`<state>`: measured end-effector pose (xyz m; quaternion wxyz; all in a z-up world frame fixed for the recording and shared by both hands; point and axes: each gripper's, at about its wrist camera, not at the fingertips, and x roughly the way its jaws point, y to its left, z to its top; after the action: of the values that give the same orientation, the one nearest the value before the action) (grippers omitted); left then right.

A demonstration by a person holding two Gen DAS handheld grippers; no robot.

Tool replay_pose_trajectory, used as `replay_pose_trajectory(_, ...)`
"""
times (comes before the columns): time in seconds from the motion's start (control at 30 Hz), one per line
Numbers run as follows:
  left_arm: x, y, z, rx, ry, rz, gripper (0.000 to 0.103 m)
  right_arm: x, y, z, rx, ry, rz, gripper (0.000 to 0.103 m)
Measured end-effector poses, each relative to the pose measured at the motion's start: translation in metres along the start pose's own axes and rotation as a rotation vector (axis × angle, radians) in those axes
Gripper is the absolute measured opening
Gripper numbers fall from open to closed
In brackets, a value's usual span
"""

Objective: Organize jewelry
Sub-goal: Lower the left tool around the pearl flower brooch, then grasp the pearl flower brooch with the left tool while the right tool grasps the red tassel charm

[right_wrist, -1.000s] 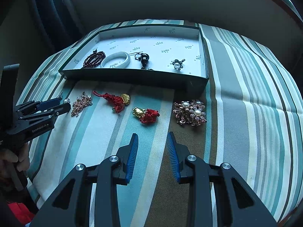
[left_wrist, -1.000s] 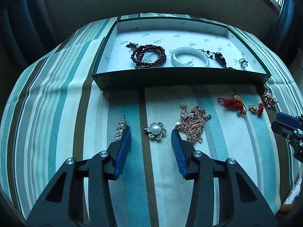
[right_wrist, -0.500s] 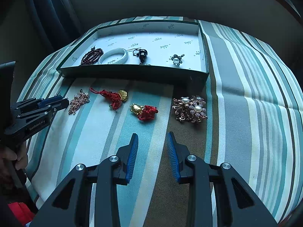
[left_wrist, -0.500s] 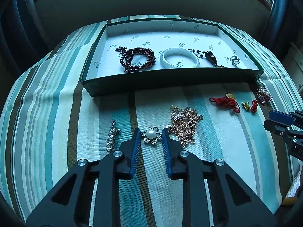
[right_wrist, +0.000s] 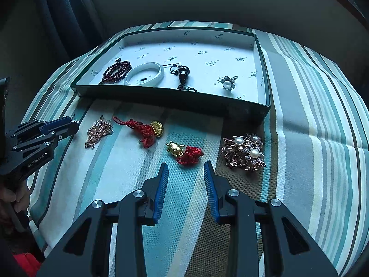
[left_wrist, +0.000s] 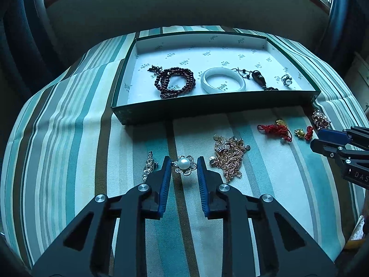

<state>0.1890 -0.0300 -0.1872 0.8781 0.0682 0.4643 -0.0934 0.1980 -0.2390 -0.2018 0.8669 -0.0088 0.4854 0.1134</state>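
Observation:
My left gripper (left_wrist: 184, 165) is shut on a pearl flower brooch (left_wrist: 184, 164), its blue pads against the brooch's sides, and the brooch is off the cloth. My right gripper (right_wrist: 185, 169) is open and empty, just short of a gold and red knot charm (right_wrist: 184, 152). A green tray (left_wrist: 214, 109) with white lining holds a dark bead bracelet (left_wrist: 175, 82), a white bangle (left_wrist: 222, 80), a dark pendant (left_wrist: 258, 77) and a small pearl flower (right_wrist: 227, 83).
On the striped cloth lie a crystal bar brooch (left_wrist: 148, 166), a gold chain pile (left_wrist: 229, 153), a red knot charm with a gold piece (right_wrist: 144, 129) and a pearl cluster brooch (right_wrist: 245, 151). The left gripper also shows in the right wrist view (right_wrist: 62, 124).
My left gripper has closed from wide open onto the pearl flower brooch and risen with it. My right gripper has stayed open and barely moved.

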Motion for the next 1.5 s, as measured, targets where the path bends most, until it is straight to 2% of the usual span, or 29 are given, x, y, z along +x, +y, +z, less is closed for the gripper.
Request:
replay_pose_trajectory(0.37, 0.005, 0.007, 0.000, -0.018, 0.006, 0.005, 0.022, 0.017, 0.009, 0.013, -0.036, 0.007, -0.007, 0.032)
replay_pose_trajectory(0.4, 0.005, 0.007, 0.001, -0.019, 0.007, 0.005, 0.022, 0.017, 0.009, 0.013, -0.041, 0.006, -0.010, 0.024)
replay_pose_trajectory(0.43, 0.006, 0.008, 0.001, -0.019, 0.007, 0.004, 0.022, 0.017, 0.009, 0.013, -0.044, 0.005, -0.012, 0.021)
replay_pose_trajectory(0.63, 0.006, 0.008, 0.000, -0.018, 0.007, 0.003, 0.022, 0.016, 0.010, 0.010, -0.043, 0.004, -0.012, 0.016)
replay_pose_trajectory(1.03, 0.002, 0.005, 0.001, -0.020, -0.003, 0.001, 0.022, 0.008, 0.011, 0.005, -0.030, -0.004, -0.009, 0.015)
replay_pose_trajectory(1.5, -0.021, -0.010, 0.025, 0.005, -0.073, -0.017, 0.022, -0.022, 0.005, 0.024, -0.012, -0.085, -0.008, 0.015)
